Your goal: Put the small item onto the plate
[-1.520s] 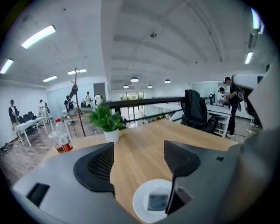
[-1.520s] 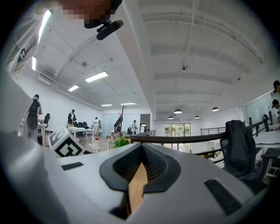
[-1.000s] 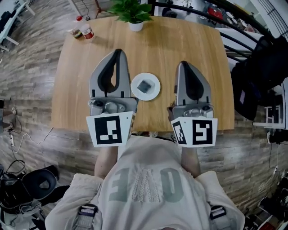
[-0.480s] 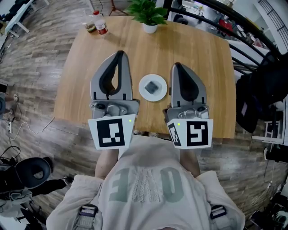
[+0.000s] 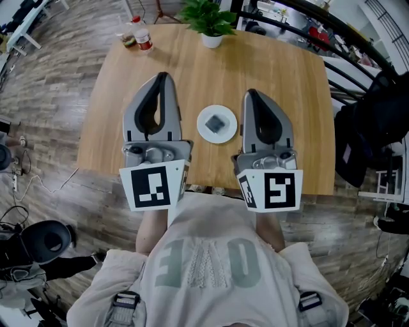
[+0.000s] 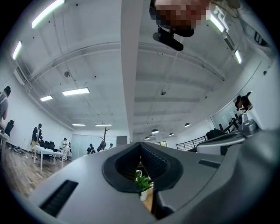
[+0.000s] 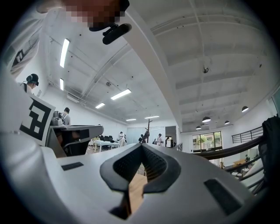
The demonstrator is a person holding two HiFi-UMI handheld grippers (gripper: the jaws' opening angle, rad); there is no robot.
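Observation:
A small dark square item (image 5: 216, 122) lies in the middle of a white round plate (image 5: 206, 129) on the wooden table (image 5: 287, 83). My left gripper (image 5: 162, 76) is held upright to the left of the plate, jaws shut with nothing between them. My right gripper (image 5: 250, 94) stands just right of the plate, tips together and empty. Both gripper views look along closed jaws toward the ceiling and far room; the left gripper (image 6: 140, 147) shows a potted plant (image 6: 142, 183) through its gap, the right gripper (image 7: 141, 147) shows a strip of table (image 7: 136, 190).
A potted green plant (image 5: 209, 19) stands at the table's far edge. Two small bottles (image 5: 137, 37) sit at the far left corner. A black chair (image 5: 48, 241) is on the floor at lower left, dark bags (image 5: 370, 121) at right.
The view shifted so the table sits further right in the frame. The left gripper moved slightly left and away from the plate; the right gripper came closer to the plate, then held still.

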